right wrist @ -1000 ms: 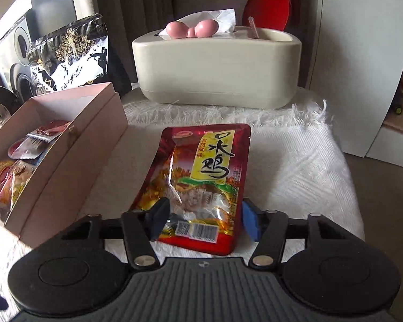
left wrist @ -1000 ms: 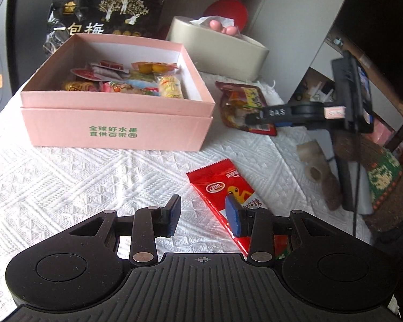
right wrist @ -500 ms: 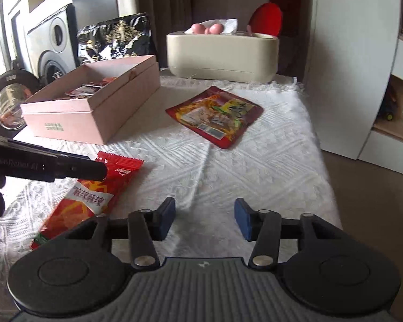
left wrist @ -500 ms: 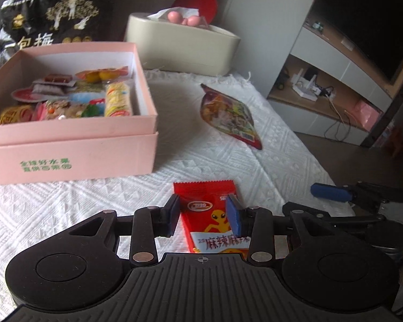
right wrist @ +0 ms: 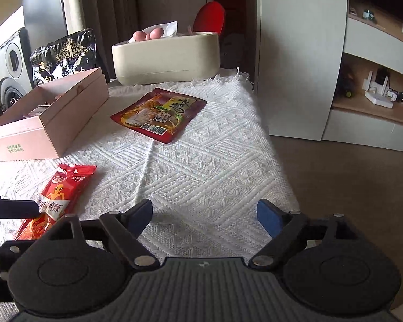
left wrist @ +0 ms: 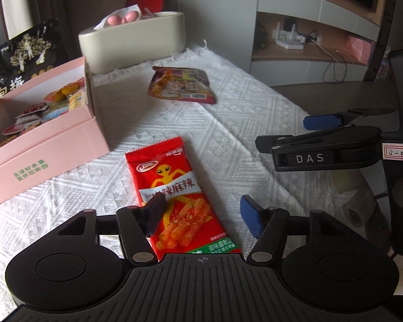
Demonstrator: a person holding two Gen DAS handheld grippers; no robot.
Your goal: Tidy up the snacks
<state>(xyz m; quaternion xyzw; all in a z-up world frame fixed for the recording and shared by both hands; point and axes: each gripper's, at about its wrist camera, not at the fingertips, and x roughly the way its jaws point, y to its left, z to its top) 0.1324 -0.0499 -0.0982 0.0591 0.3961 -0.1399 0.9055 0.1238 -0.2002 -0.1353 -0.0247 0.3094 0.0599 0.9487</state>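
The step in hand reads as the start of a pick: two snacks lie loose on the white cloth (left wrist: 255,112) and the pink box (left wrist: 48,145), already partly filled, waits at the left; neither loose snack is gripped yet.

The left gripper (left wrist: 201,214) hangs over the red packet (left wrist: 172,187), which lies flat on the cloth just beside the box's near corner; its jaws are opening, spread wide to either side of the packet's lower half, the pads not pressing on it, so the packet is between them but free. The right gripper (right wrist: 204,214) has its jaws opening too, with only bare cloth between them; the dark pouch (right wrist: 158,115) lies well ahead of it, near the cream tissue box (right wrist: 166,56) and apart from the pink box.

Next move, as I judge it: the left gripper needs to drop to the cloth and close across the packet's narrow width, low enough to catch the thin film and not skate over it, then lift and carry it left over the box wall; the right gripper needs to reach forward to the pouch, which lies flat and will want a grip at an edge.

Count: one red packet; one dark pouch; one pink box, holding several small snacks too jumbled to number; one black bag (left wrist: 21,56) standing behind the box; one tissue box; two grippers.
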